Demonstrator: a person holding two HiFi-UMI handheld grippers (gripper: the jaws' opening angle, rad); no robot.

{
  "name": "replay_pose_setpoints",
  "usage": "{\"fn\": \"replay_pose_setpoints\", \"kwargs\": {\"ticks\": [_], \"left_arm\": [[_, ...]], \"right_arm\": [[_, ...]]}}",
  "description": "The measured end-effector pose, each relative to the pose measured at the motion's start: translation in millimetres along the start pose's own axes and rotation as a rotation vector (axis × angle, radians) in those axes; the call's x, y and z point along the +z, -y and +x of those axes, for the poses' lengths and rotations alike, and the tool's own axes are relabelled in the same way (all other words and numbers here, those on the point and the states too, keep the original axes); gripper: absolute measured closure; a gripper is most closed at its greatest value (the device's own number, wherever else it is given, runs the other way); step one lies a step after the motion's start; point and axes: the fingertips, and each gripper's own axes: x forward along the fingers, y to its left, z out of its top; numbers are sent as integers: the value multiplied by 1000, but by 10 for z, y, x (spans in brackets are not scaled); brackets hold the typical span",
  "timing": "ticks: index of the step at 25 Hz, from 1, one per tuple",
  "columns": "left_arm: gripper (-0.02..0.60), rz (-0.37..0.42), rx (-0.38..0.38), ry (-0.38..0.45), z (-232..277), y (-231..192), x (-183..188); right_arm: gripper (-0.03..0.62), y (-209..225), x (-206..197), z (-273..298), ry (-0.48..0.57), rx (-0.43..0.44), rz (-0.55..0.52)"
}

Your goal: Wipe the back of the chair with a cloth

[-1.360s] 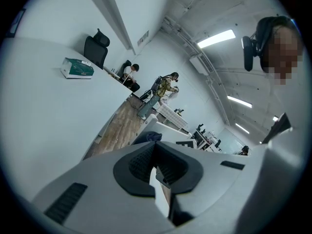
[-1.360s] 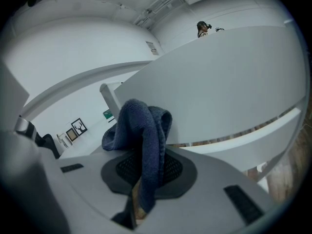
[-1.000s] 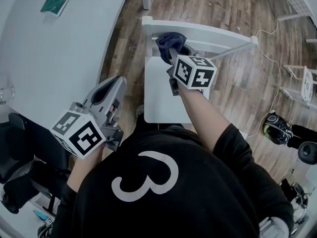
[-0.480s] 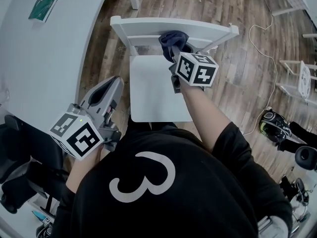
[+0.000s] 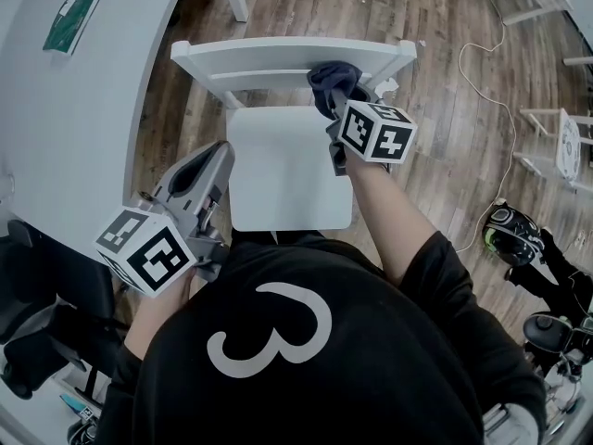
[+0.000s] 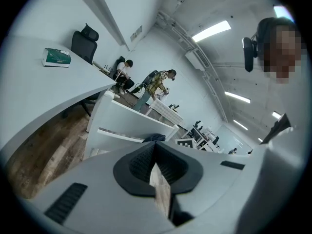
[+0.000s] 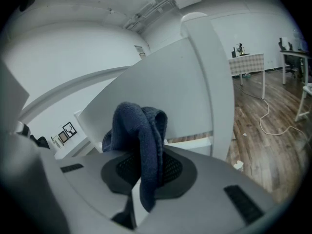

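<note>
A white chair point(image 5: 287, 170) stands in front of me, its backrest point(image 5: 278, 61) running across the top of the head view. My right gripper point(image 5: 338, 95) is shut on a dark blue cloth point(image 5: 331, 80), which presses against the backrest right of its middle. In the right gripper view the cloth point(image 7: 139, 140) bunches between the jaws, right against the white backrest point(image 7: 170, 87). My left gripper point(image 5: 206, 170) hangs left of the seat, shut with nothing in it. In the left gripper view the backrest point(image 6: 131, 118) and the cloth point(image 6: 155, 137) show beyond the jaws.
A large white desk point(image 5: 65, 109) curves along the left, with a green booklet point(image 5: 71, 12) on it. A white cable point(image 5: 482, 54) trails over the wood floor at the right, near white furniture point(image 5: 556, 146). Dark gear point(image 5: 519, 239) lies at the lower right. People point(image 6: 156, 84) stand far off.
The right gripper and cloth have slid rightward along the backrest, from near its left part to right of its middle. The left gripper has stayed put.
</note>
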Motion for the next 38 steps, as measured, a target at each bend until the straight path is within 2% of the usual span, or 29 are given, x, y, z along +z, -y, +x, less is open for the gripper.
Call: {"fn": "replay_pose_setpoints", "kwargs": {"ticks": [11,21,28,38], "left_arm": [[568,27,-29,-25,314,302,-68],[568,9,-22,-25,307,294,-159],[568,-29,-6,-6,108,82,-207],[568,-80,19,16,-253,-447,-154]], "right_arm": [[542,611,74,-274,29,-63,45],[543,628,71,-381,48,-53,51],[543,255,-24,-390,41,12,34],[543,-705,-351,-7,-34,134,-7]]}}
